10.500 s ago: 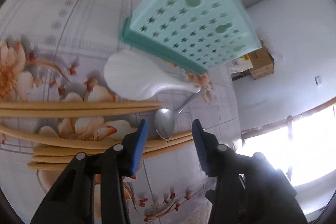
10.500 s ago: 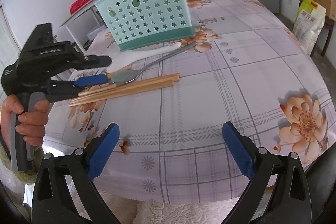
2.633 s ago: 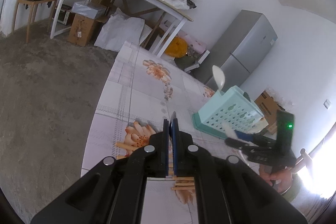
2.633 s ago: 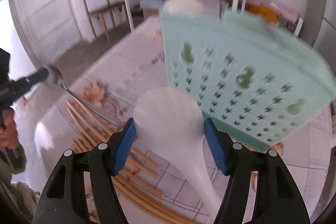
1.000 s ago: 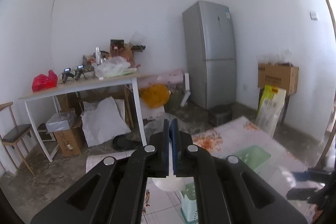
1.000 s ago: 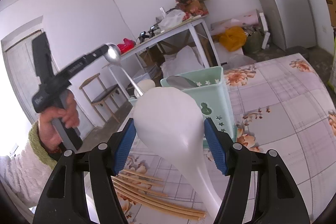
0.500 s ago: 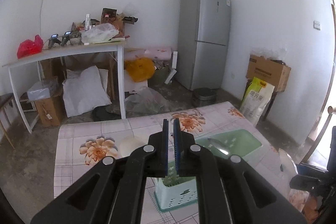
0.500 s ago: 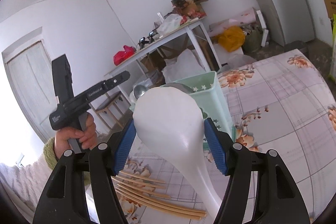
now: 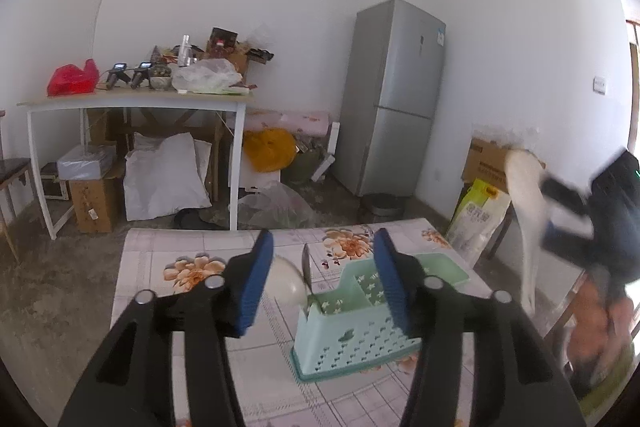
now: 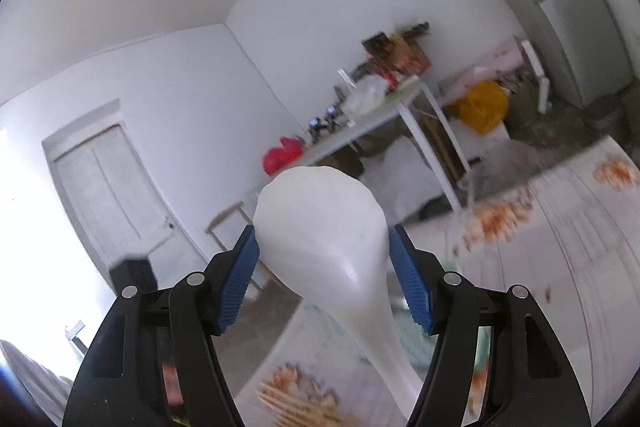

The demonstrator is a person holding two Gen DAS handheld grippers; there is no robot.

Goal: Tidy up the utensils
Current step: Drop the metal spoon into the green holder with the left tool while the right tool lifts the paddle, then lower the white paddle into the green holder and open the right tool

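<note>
**Left claw gaping over the caddy, right claw clamping the white spoon**

Left wrist view: the left gripper (image 9: 322,283) is standing wide open with nothing between its blue pads (image 9: 256,287). Below and just past it, the mint caddy (image 9: 352,339) is sitting upright on the floral table (image 9: 176,291). A metal spoon (image 9: 306,269) is standing in the caddy's near-left corner, its bowl pointing up, and a white spoon bowl (image 9: 286,285) is showing just to its left, partly hidden by the left pad. At the far right, blurred, the right gripper (image 9: 560,211) is holding the white spoon (image 9: 526,211) up in the air, handle hanging down, well to the right of the caddy.

Right wrist view: the right gripper (image 10: 324,285) is closing on the white spoon (image 10: 328,231), both pads (image 10: 408,287) pressing the sides of its broad bowl, the handle running down toward the camera. The background is blurring. Chopsticks (image 10: 292,407) are lying on the table (image 10: 560,247) at the bottom edge, and a patch of the mint caddy (image 10: 412,343) is showing behind the handle.
</note>
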